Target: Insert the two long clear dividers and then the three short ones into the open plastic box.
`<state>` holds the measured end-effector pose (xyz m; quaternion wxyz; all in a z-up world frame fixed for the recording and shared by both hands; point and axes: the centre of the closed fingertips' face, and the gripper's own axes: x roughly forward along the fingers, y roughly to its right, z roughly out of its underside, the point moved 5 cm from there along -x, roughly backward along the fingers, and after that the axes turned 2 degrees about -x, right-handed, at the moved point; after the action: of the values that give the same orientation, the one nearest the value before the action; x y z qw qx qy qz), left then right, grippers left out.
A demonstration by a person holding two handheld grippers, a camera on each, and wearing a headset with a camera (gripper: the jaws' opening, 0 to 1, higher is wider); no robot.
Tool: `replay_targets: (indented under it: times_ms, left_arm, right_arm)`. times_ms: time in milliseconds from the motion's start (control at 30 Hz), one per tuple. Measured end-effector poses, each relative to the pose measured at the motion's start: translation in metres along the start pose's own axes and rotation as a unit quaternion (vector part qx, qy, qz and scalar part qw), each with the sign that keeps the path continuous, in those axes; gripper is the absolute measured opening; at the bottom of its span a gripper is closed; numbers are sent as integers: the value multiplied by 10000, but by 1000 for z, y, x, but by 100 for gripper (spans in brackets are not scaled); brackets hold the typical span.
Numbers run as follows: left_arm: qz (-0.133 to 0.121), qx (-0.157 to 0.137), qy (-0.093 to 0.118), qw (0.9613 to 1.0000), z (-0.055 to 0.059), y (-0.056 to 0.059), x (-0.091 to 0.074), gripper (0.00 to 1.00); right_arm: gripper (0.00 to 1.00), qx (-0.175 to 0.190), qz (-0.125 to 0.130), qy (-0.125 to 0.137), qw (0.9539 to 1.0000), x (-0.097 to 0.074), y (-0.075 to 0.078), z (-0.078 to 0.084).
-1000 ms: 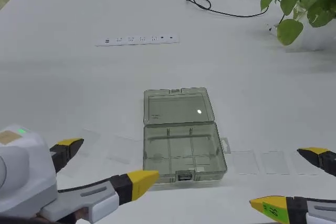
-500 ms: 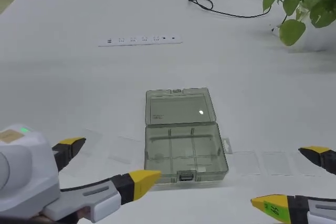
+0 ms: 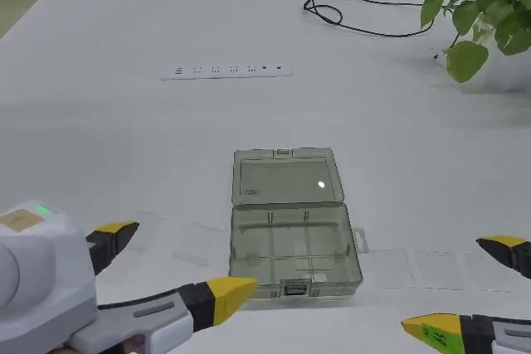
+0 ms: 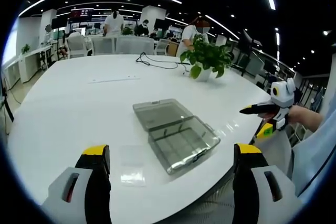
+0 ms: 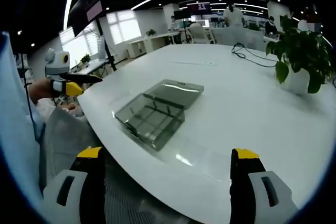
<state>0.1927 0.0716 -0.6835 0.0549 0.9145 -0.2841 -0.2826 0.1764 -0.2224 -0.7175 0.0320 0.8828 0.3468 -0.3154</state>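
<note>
The box point(image 3: 294, 242) lies open on the worktop point(image 3: 124, 122) just where it was a second ago, lid flat behind and thin partitions standing in its tray. Clear dividers point(image 3: 388, 267) lie flat just beside it. The left claw point(image 3: 174, 259) is near its front corner and the right claw point(image 3: 465, 285) is further off, both with jaws wide apart.

Quantities on the workbench point(image 3: 99, 138): one open plastic box point(image 3: 286, 178); three clear dividers point(image 3: 387, 268) to its right; two fainter clear dividers point(image 3: 196, 240) to its left; one power strip point(image 3: 228, 70); one black cable point(image 3: 348, 14); one potted plant point(image 3: 485, 6). Grippers: two, a left gripper point(image 3: 182, 259) and a right gripper point(image 3: 460, 283).
</note>
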Motion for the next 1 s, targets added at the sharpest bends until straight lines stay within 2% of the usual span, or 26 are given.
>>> replay_targets:
  times_ms: [567, 1000]
  left_arm:
    - [109, 75, 31, 9999, -2, 10, 3, 100]
    - [32, 2, 55, 10000, 4, 7, -1, 100]
  right_arm:
    - [100, 38, -3, 128, 9999, 2, -6, 0]
    - [100, 7, 24, 108, 9999, -1, -4, 1]
